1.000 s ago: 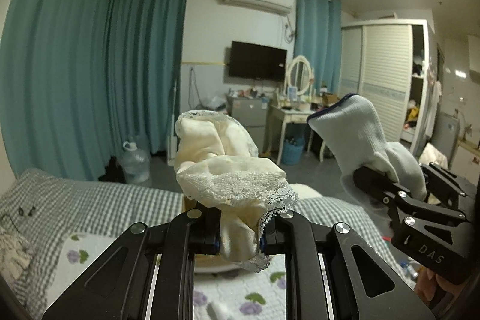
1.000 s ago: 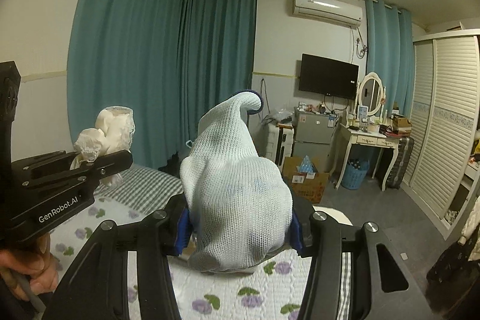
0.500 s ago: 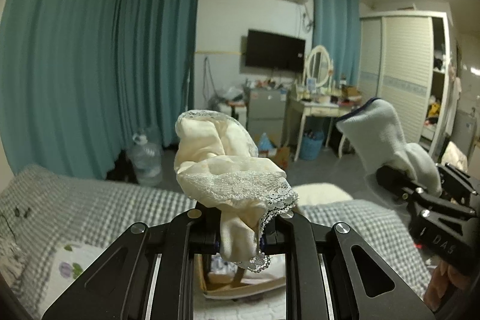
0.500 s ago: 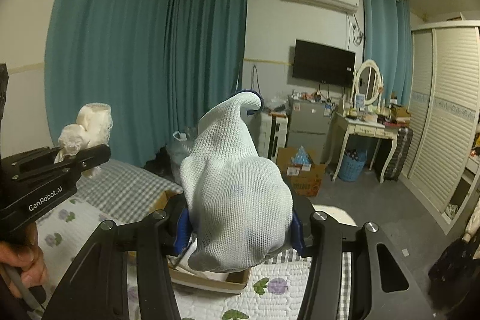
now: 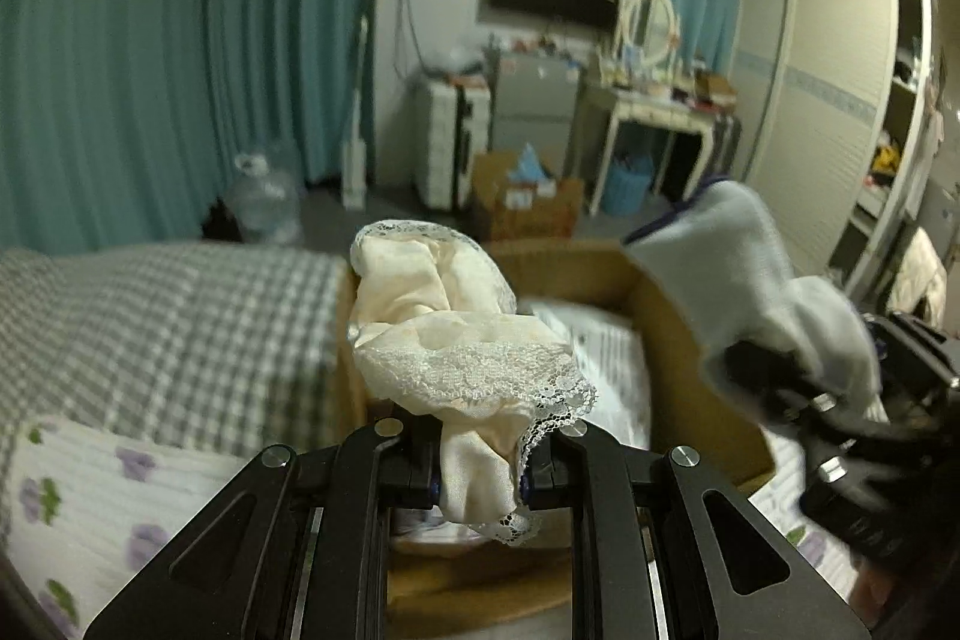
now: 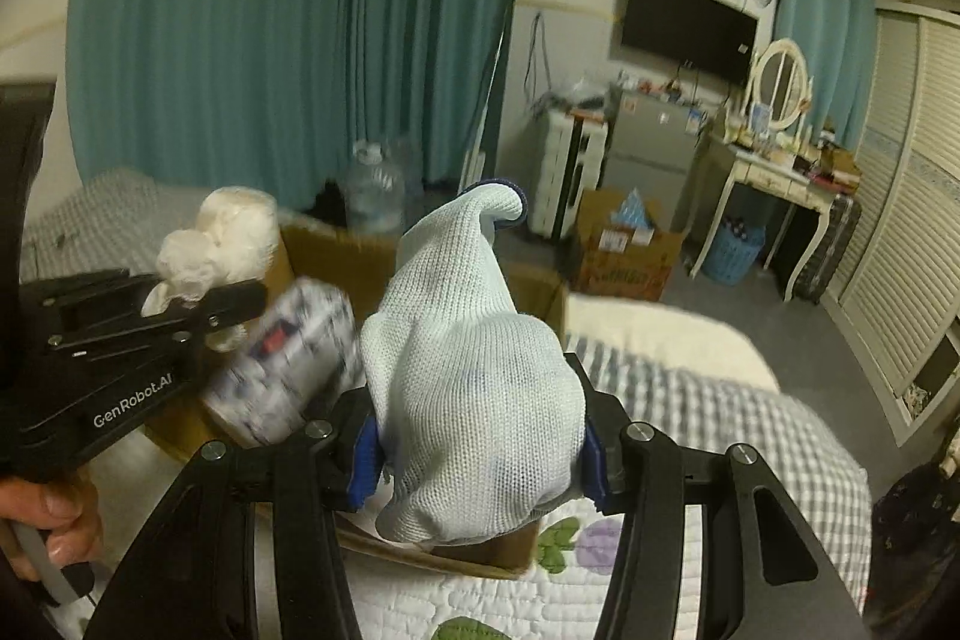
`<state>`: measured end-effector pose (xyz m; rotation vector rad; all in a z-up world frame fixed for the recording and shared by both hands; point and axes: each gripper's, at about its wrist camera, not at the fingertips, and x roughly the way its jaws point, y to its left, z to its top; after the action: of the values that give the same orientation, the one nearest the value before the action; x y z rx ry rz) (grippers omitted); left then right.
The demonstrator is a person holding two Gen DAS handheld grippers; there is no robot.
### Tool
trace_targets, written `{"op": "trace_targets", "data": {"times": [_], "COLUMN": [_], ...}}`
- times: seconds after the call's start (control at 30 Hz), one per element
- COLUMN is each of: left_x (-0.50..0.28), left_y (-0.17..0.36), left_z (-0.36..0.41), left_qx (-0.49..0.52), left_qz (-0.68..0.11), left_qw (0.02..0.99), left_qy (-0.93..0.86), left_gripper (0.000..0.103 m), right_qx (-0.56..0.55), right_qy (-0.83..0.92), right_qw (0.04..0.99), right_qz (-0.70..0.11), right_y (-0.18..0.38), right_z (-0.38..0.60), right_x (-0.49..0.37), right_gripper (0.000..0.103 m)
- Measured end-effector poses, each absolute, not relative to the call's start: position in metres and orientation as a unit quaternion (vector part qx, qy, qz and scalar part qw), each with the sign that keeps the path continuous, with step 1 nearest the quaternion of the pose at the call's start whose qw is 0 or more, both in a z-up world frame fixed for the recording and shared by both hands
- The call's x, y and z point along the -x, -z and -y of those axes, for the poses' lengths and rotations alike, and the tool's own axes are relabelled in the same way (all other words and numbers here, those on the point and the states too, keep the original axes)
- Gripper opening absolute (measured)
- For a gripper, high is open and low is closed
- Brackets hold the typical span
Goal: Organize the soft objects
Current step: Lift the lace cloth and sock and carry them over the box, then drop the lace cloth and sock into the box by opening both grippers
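My left gripper (image 5: pixel 480 478) is shut on a cream lace-trimmed cloth (image 5: pixel 456 340), which bunches up above the jaws. My right gripper (image 6: pixel 480 466) is shut on a white knit sock with a blue cuff (image 6: pixel 474 370). Both hang over an open cardboard box (image 5: pixel 672 340) that stands on the bed; the box also shows in the right wrist view (image 6: pixel 324 250). A folded patterned cloth (image 6: pixel 288 358) lies inside the box. The right gripper with the sock appears at the right of the left wrist view (image 5: pixel 780 304). The left gripper appears at the left of the right wrist view (image 6: pixel 180 316).
The bed has a grey checked blanket (image 5: pixel 162 328) and a white quilt with purple flowers (image 6: pixel 540 592). Beyond it are a water jug (image 5: pixel 264 202), a second cardboard box on the floor (image 6: pixel 624 256), a dressing table (image 6: pixel 780 172) and a wardrobe (image 5: pixel 840 112).
Both grippers have tipped downward and moved forward with their cloths. The cardboard box on the bed has come into view right beneath them.
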<state>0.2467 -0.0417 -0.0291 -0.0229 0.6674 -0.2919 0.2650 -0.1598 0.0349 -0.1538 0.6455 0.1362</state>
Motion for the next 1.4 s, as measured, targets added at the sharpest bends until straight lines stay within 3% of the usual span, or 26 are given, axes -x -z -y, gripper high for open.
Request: {"op": "trace_targets", "data": {"times": [0.33, 0.63, 0.9, 0.97, 1.07, 1.4], "left_x": [-0.264, -0.262, -0.247, -0.241, -0.231, -0.203], "left_y": [0.073, 0.071, 0.038, 0.025, 0.006, -0.039], "left_z": [0.068, 0.065, 0.049, 0.043, 0.035, 0.017], "left_qx": [-0.004, -0.015, 0.012, 0.014, 0.016, 0.042], "left_qz": [-0.403, -0.402, -0.379, -0.364, -0.336, -0.302], "left_qw": [0.901, 0.904, 0.915, 0.921, 0.933, 0.943], "left_qy": [0.164, 0.144, 0.141, 0.139, 0.127, 0.130], "left_gripper": [0.015, 0.021, 0.041, 0.064, 0.084, 0.087], "right_qx": [0.094, 0.093, 0.067, 0.064, 0.067, 0.037], "right_qy": [-0.071, -0.068, -0.061, -0.064, -0.053, -0.038], "right_qw": [0.912, 0.910, 0.928, 0.934, 0.942, 0.966], "right_qz": [-0.394, -0.399, -0.363, -0.345, -0.324, -0.255], "right_y": [0.035, 0.034, -0.005, -0.019, -0.037, -0.099], "right_z": [0.152, 0.151, 0.166, 0.167, 0.168, 0.180], "right_x": [-0.299, -0.294, -0.268, -0.259, -0.247, -0.194], "right_gripper": [0.052, 0.057, 0.072, 0.073, 0.073, 0.076]}}
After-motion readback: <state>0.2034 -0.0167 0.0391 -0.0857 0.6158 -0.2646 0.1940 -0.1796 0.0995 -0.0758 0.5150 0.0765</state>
